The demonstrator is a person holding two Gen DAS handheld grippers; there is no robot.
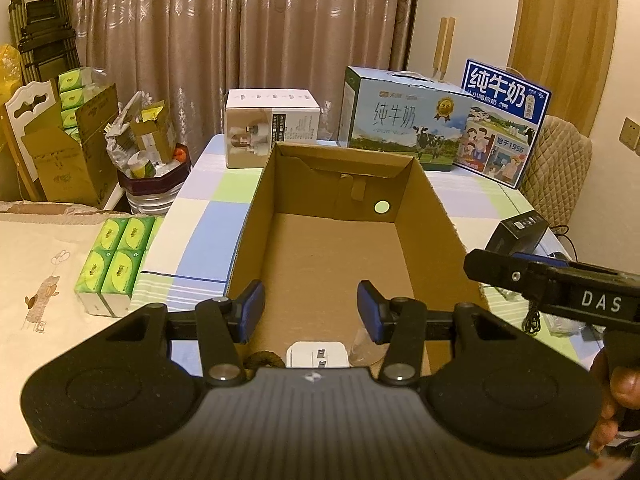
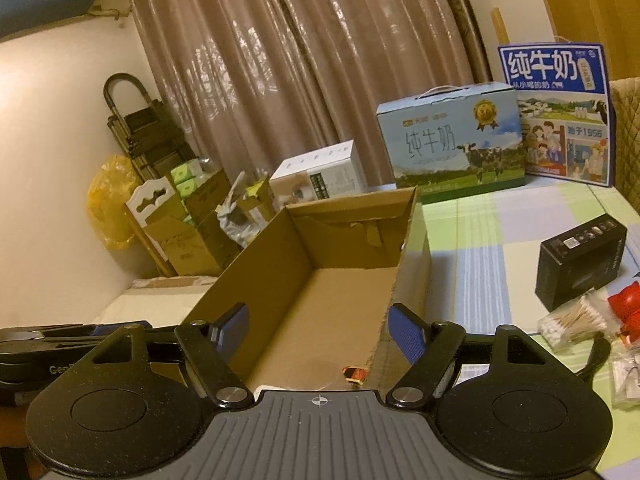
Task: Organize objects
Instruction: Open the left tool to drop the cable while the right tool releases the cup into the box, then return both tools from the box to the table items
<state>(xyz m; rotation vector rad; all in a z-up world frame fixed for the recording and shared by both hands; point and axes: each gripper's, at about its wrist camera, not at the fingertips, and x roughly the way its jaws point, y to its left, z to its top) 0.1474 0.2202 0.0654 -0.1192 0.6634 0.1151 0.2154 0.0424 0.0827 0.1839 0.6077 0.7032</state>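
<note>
Open-topped cardboard box [image 1: 332,248] at the centre of the checked table [image 1: 208,248]; its floor is bare from the middle to the far wall, giving entry from above. Near end holds a white charger [image 1: 316,354] and a small red item [image 2: 354,374] at 6 o'clock. Side walls bound passage at 9 and 3 o'clock. At 12 o'clock, a white carton [image 1: 272,128] and two milk cartons [image 1: 404,120] close off the far table edge. At 3 o'clock, a black box [image 2: 580,268], cotton swabs [image 2: 576,322] and a red figure [image 2: 626,308] crowd the cloth; the strip between them and the box wall is clear.
</note>
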